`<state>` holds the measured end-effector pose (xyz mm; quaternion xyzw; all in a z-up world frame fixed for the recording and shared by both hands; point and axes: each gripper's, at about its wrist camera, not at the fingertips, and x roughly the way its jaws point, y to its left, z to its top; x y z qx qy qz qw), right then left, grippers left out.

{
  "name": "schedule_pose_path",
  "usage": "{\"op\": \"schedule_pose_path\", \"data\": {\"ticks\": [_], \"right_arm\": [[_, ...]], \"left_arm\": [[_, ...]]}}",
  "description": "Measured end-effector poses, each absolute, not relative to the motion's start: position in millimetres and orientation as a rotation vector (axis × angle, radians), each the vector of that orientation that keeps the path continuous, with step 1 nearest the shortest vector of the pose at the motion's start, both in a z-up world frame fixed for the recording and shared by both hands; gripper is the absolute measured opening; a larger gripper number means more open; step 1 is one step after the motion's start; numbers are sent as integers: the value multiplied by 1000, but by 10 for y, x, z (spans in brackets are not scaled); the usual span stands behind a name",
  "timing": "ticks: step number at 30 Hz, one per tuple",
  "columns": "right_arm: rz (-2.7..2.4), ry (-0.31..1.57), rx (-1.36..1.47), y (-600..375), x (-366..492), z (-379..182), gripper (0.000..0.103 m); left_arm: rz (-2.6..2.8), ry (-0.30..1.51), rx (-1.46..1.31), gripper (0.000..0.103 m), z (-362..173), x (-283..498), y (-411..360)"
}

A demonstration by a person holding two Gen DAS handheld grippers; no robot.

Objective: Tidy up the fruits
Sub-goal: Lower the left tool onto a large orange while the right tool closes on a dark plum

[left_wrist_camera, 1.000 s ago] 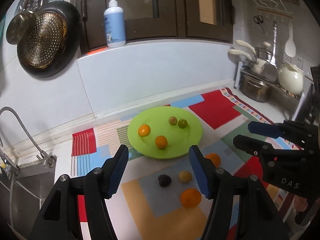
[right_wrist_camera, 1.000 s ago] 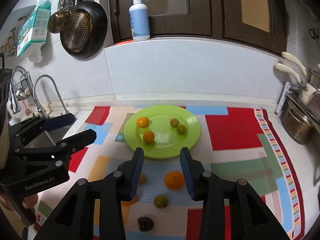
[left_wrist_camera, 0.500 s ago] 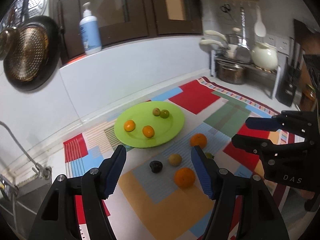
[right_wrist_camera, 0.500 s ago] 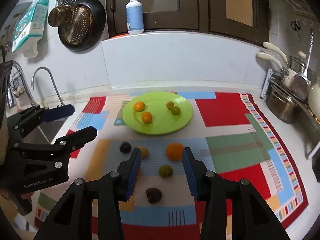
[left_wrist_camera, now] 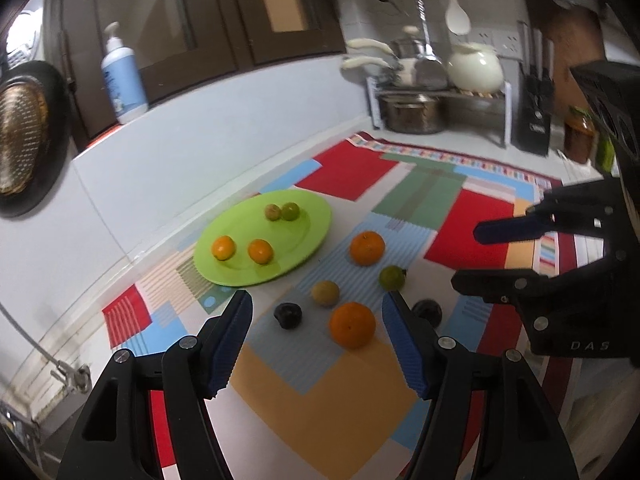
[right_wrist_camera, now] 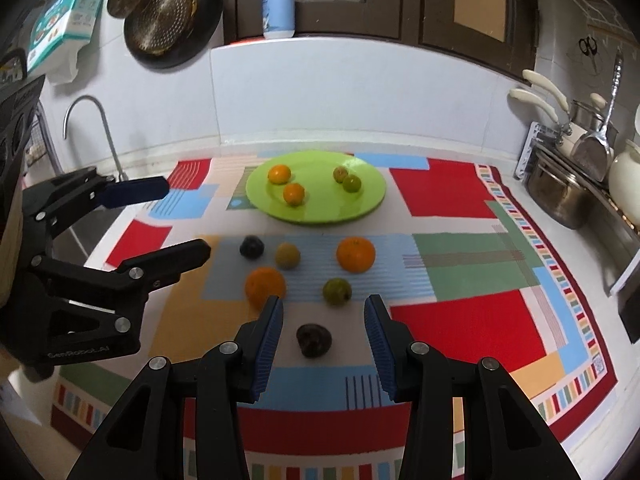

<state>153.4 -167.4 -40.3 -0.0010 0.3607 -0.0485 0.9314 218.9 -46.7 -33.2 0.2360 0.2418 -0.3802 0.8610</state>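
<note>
A green plate holds two small oranges and two small green-brown fruits. In front of it on the mat lie two larger oranges, a yellowish fruit, a green fruit and two dark fruits. My right gripper is open and empty, above and around the nearer dark fruit. My left gripper is open and empty, above the loose fruits; it also shows in the right wrist view.
A colourful patchwork mat covers the counter. A sink and tap are at the left. Pots and a white kettle stand on a rack at the right. A soap bottle and a hanging pan are on the back wall.
Both grippers have pulled back from the plate toward the counter front, so all the loose fruits now show. The left view has swung to the right. Both stay open.
</note>
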Motion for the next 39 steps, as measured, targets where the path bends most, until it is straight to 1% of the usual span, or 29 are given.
{"op": "schedule_pose_path", "data": {"ticks": [7,17,22,29,34,37,39], "right_arm": [[-85,784,-32,-1621,1582,-591,43],[-54,863,22,-1716,1765,-852,43],[-38,892,32,-1743,1836,-948,43],[-23,917,53,-1794,1923,-1037,43],[-17,925,56,-1808,1961,-1071,42],[-9,926,60,-1810,1977,-1079,38],[-5,930,64,-1813,1986,-1088,38]], "left_arm": [[-854,521,561,67,-547,2243,-537],[-905,585,575,66,-802,2420,-678],[-930,611,583,62,-910,2481,-739],[-953,664,566,50,-1015,2571,-821],[-956,696,550,47,-1059,2612,-856],[-952,699,544,47,-1069,2619,-873],[-949,708,537,44,-1081,2633,-884]]}}
